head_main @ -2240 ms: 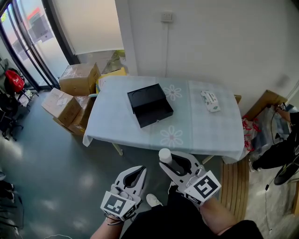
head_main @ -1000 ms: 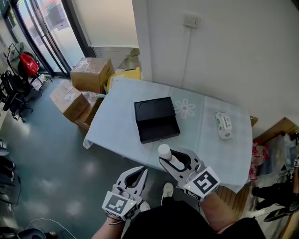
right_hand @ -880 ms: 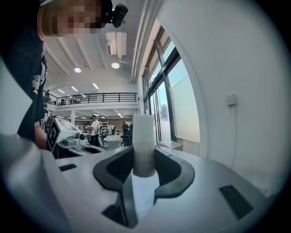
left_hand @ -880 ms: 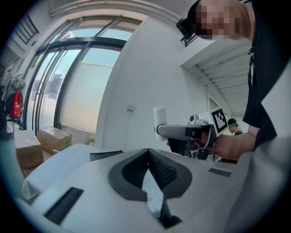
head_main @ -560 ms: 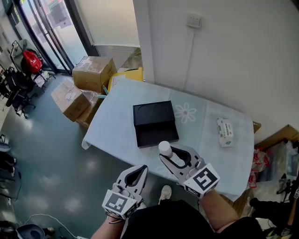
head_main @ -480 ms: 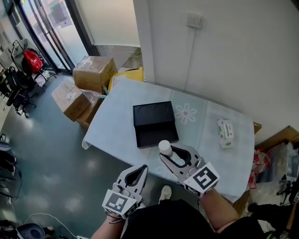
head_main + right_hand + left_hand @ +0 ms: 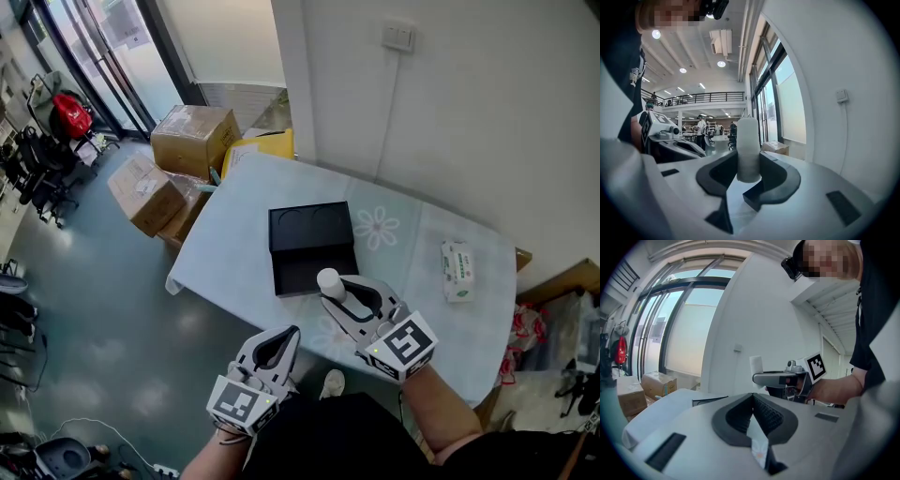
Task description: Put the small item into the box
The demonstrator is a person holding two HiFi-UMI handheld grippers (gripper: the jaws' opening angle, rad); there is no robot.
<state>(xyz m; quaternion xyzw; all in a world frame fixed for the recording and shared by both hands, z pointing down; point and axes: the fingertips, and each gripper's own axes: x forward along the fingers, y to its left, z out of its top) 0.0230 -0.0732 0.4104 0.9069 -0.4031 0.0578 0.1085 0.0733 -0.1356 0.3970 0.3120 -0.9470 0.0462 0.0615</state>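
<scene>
A small white cylinder (image 7: 330, 283) stands upright between the jaws of my right gripper (image 7: 338, 292), which is shut on it; in the right gripper view the white cylinder (image 7: 748, 150) fills the gap of the right gripper (image 7: 748, 174). It hangs just above the near edge of the open black box (image 7: 310, 247) on the table. My left gripper (image 7: 278, 346) is lower left, off the table, jaws shut with nothing in them; the left gripper (image 7: 753, 405) looks toward the white cylinder (image 7: 756, 366) held in my right gripper (image 7: 765, 378).
The table carries a pale blue cloth (image 7: 230, 211) with flower prints. A pack of tissues (image 7: 457, 270) lies at its right side. Cardboard boxes (image 7: 192, 138) are stacked on the floor by the table's far left corner. A white wall runs behind the table.
My view and both grippers have come closer to the table. The right gripper with the cylinder has advanced from short of the table to the box's near edge.
</scene>
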